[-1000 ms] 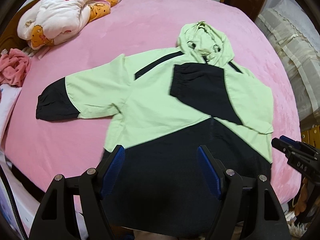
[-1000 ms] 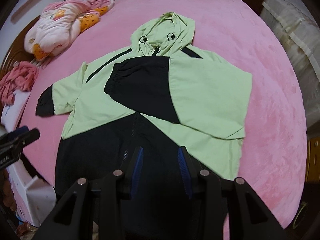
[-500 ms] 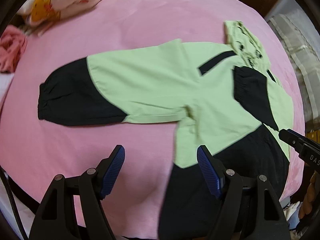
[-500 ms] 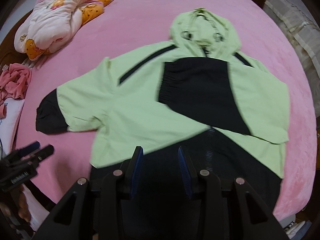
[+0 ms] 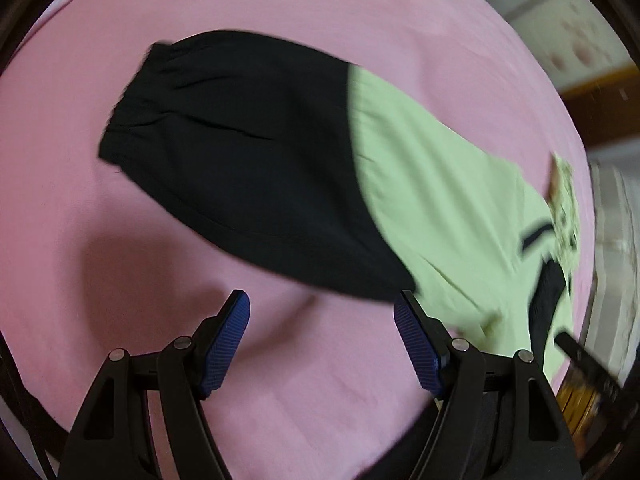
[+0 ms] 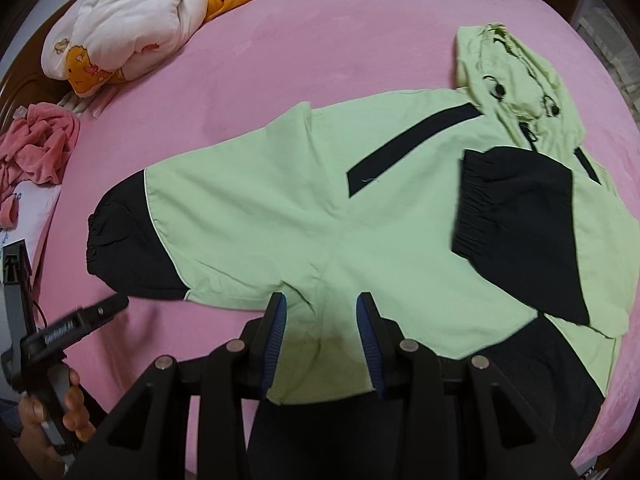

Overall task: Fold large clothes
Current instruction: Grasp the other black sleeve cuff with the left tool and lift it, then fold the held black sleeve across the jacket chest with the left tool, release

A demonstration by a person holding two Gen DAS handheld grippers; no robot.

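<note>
A light green and black hooded jacket [image 6: 304, 216] lies flat on the pink bed [image 6: 328, 40]. Its right sleeve [image 6: 520, 216] is folded across the chest. Its left sleeve [image 5: 256, 176] stretches out to the left, ending in a black cuff [image 6: 116, 240]. My left gripper [image 5: 322, 316] is open and empty, low over the bed just short of that black sleeve end; it also shows in the right wrist view [image 6: 80, 316]. My right gripper [image 6: 320, 312] is open and empty above the jacket's body near the left armpit.
A rolled white and orange quilt [image 6: 148, 20] lies at the bed's far left. A pink garment [image 6: 36, 148] sits at the left edge. The hood [image 6: 516, 76] points to the far right. A wooden headboard [image 6: 16, 80] is beyond the left edge.
My left gripper has swung left and come down close to the outstretched black sleeve end. My right gripper has shifted left over the jacket's body. Both stay open.
</note>
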